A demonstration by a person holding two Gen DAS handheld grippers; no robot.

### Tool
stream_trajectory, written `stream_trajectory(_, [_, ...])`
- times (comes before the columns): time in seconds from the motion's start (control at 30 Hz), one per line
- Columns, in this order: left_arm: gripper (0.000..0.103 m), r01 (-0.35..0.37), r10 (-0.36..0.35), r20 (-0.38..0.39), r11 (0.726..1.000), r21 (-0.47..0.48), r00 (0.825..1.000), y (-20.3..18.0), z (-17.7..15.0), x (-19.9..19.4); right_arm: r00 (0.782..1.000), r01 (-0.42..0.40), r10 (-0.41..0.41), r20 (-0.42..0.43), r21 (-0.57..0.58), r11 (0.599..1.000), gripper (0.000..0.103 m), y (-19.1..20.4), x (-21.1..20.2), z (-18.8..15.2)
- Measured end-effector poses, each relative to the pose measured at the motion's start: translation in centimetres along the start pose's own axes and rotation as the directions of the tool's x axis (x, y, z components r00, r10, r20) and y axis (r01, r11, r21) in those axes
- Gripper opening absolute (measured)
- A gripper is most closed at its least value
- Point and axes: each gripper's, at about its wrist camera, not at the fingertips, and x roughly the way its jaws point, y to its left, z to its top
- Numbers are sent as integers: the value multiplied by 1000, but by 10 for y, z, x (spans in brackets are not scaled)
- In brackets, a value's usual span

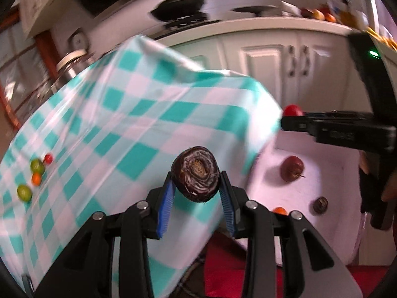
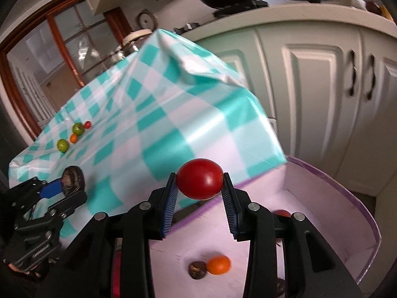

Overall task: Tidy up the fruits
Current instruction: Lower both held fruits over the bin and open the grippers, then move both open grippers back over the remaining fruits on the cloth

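My left gripper (image 1: 196, 186) is shut on a dark brown round fruit (image 1: 195, 173), held over the checked tablecloth (image 1: 139, 114) near its right edge. My right gripper (image 2: 200, 182) is shut on a red tomato (image 2: 199, 178), held above the white box (image 2: 322, 198). The box holds a brown fruit (image 2: 197, 269), an orange fruit (image 2: 218, 265) and a reddish fruit (image 1: 292, 168). Two green fruits (image 2: 62, 145) (image 2: 78, 128), a small orange one (image 2: 73, 138) and a small red one (image 2: 87, 124) lie on the cloth at the far left.
White cabinet doors (image 2: 322, 74) stand behind the table. Pans (image 1: 181, 5) sit on the counter above. A glass jar (image 1: 67, 67) stands beyond the table's far edge. Red fabric (image 1: 223, 273) lies below the box.
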Motion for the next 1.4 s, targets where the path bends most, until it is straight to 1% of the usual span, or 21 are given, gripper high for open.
stream_trajectory(0.13, [36, 62, -61, -14, 992, 109, 998, -37, 6, 10, 997, 69, -69, -43, -5, 998, 36, -16, 5, -10])
stream_trajectory(0.3, [36, 156, -144, -76, 971, 182, 987, -76, 3, 30, 987, 132, -133, -92, -11, 991, 36, -33, 8, -25])
stream_trajectory(0.4, [36, 201, -176, -132, 956, 212, 975, -93, -3, 45, 969, 192, -197, -147, -43, 980, 36, -43, 14, -35])
stream_trajectory(0.53, [36, 262, -211, -224, 937, 230, 951, -109, -11, 70, 930, 268, -279, -241, -77, 960, 36, -59, 29, -51])
stream_trajectory(0.63, [36, 326, -245, -330, 920, 219, 912, -120, -19, 96, 901, 297, -311, -303, -92, 951, 36, -67, 40, -62])
stream_trajectory(0.73, [36, 419, -305, -449, 890, 179, 840, -130, -32, 120, 858, 320, -346, -380, -132, 938, 36, -74, 52, -76])
stream_trajectory(0.77, [36, 458, -329, -492, 873, 167, 806, -135, -37, 127, 844, 319, -351, -406, -145, 937, 36, -75, 56, -80])
stream_trajectory(0.8, [36, 486, -341, -528, 859, 162, 778, -140, -42, 132, 826, 312, -350, -441, -158, 937, 36, -77, 60, -86])
stream_trajectory(0.83, [36, 503, -345, -550, 849, 162, 760, -144, -46, 136, 809, 308, -350, -472, -167, 937, 36, -78, 64, -92])
stream_trajectory(0.87, [36, 519, -346, -572, 839, 167, 744, -149, -51, 142, 788, 310, -357, -501, -179, 934, 36, -80, 69, -97])
stream_trajectory(0.93, [36, 542, -347, -611, 824, 163, 712, -155, -59, 150, 763, 318, -372, -528, -194, 928, 36, -84, 76, -102])
stream_trajectory(0.97, [36, 552, -344, -631, 818, 162, 695, -158, -64, 155, 758, 318, -371, -536, -193, 928, 36, -84, 77, -102])
stream_trajectory(1.03, [36, 557, -329, -653, 813, 172, 682, -162, -71, 160, 754, 316, -370, -543, -195, 929, 37, -84, 80, -101])
stream_trajectory(1.07, [37, 560, -327, -665, 812, 166, 672, -162, -75, 163, 742, 320, -380, -552, -206, 925, 37, -85, 83, -102])
stream_trajectory(1.1, [37, 560, -327, -670, 813, 161, 666, -161, -77, 165, 725, 325, -388, -569, -214, 921, 37, -85, 87, -105])
stream_trajectory(1.13, [37, 558, -326, -671, 815, 157, 666, -160, -78, 166, 718, 325, -386, -580, -212, 922, 37, -85, 90, -105])
stream_trajectory(1.23, [37, 551, -329, -664, 821, 151, 672, -156, -79, 168, 717, 322, -382, -583, -209, 923, 38, -83, 91, -104])
stream_trajectory(1.27, [43, 553, -334, -660, 819, 149, 673, -155, -79, 168, 710, 330, -386, -588, -206, 921, 42, -84, 91, -105])
stream_trajectory(1.3, [46, 557, -342, -655, 818, 147, 674, -154, -79, 167, 709, 338, -389, -589, -200, 920, 47, -86, 90, -104])
stream_trajectory(1.33, [49, 558, -348, -647, 817, 146, 679, -152, -78, 165, 712, 339, -387, -587, -196, 920, 49, -86, 89, -104])
stream_trajectory(1.4, [50, 552, -357, -621, 820, 150, 698, -148, -75, 160, 716, 336, -381, -585, -190, 922, 52, -87, 87, -104])
